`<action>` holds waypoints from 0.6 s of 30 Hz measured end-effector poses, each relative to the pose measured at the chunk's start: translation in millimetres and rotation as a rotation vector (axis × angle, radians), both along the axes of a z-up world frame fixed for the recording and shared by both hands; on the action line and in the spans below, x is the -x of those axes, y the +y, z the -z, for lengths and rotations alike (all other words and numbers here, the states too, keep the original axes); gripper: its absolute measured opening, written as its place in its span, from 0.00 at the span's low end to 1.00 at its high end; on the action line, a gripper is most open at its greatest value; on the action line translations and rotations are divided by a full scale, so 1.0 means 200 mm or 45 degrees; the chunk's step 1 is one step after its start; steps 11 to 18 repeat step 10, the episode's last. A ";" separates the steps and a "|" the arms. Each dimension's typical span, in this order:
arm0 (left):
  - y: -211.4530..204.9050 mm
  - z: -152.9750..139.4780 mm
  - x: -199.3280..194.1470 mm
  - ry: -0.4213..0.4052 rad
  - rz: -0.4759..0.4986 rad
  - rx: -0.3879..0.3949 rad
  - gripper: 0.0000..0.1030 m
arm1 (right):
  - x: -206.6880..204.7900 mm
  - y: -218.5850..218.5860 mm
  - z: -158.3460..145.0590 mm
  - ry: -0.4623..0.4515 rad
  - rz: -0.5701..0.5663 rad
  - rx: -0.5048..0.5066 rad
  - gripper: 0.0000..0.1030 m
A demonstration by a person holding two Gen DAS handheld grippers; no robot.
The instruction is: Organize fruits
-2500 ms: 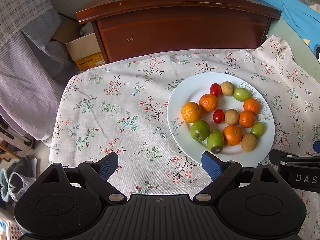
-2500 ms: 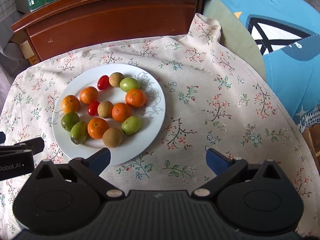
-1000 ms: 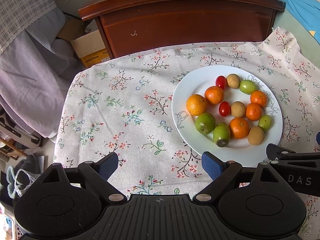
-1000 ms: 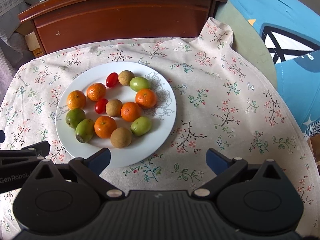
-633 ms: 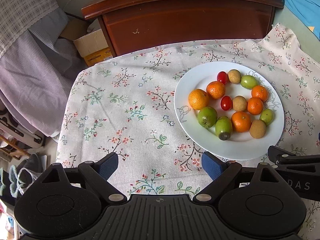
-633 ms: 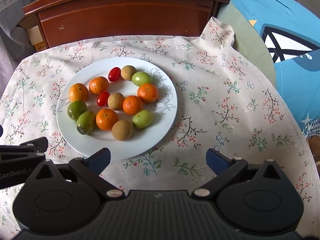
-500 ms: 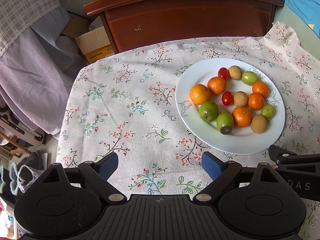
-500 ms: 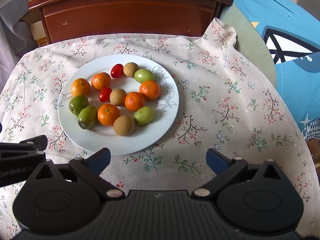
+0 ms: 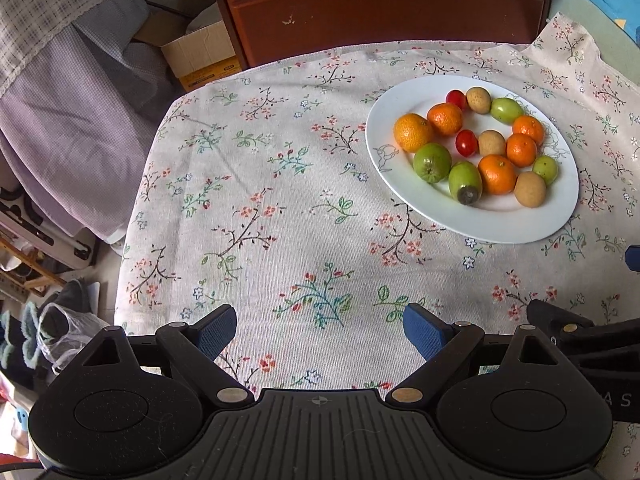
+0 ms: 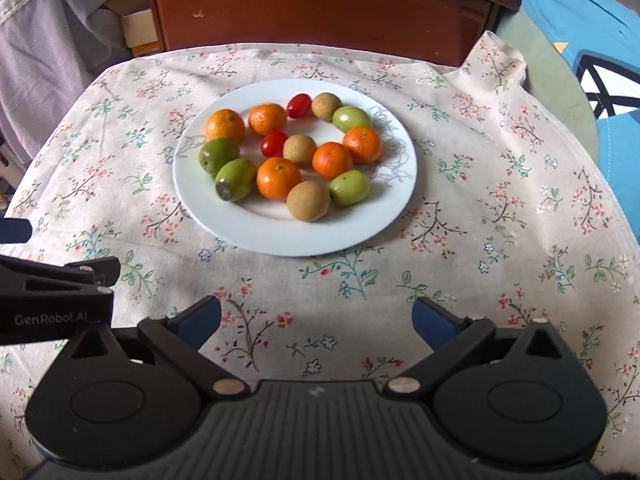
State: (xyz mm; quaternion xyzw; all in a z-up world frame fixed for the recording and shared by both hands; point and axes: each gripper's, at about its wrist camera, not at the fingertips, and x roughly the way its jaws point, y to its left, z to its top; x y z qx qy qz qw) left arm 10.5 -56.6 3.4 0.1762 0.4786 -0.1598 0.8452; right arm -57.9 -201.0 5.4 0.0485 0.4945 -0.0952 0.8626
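Note:
A white plate on a floral tablecloth holds mixed small fruit: several oranges, green fruits, brown round fruits and two cherry tomatoes. My left gripper stands open over bare cloth, to the left of and nearer than the plate. My right gripper is also open, hovering over cloth just in front of the plate. Nothing sits between either pair of fingers.
A dark wooden cabinet stands right behind the table. A cardboard box and purple checked fabric lie at the left, clutter on the floor below. Blue fabric lies at the right.
Both grippers have moved forward and a little down toward the table. The plate now sits larger and more central in the right wrist view. Both grippers stay open.

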 end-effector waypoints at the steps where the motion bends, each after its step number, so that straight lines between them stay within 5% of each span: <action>1: 0.02 0.00 0.01 0.007 -0.006 0.008 0.89 | 0.01 0.01 0.01 -0.006 -0.025 -0.010 0.98; 10: 0.08 -0.02 0.06 0.008 -0.009 0.061 0.89 | 0.16 0.08 0.10 -0.193 -0.370 -0.076 0.98; 18: 0.08 -0.02 0.06 0.008 -0.009 0.061 0.89 | 0.16 0.08 0.10 -0.193 -0.370 -0.076 0.98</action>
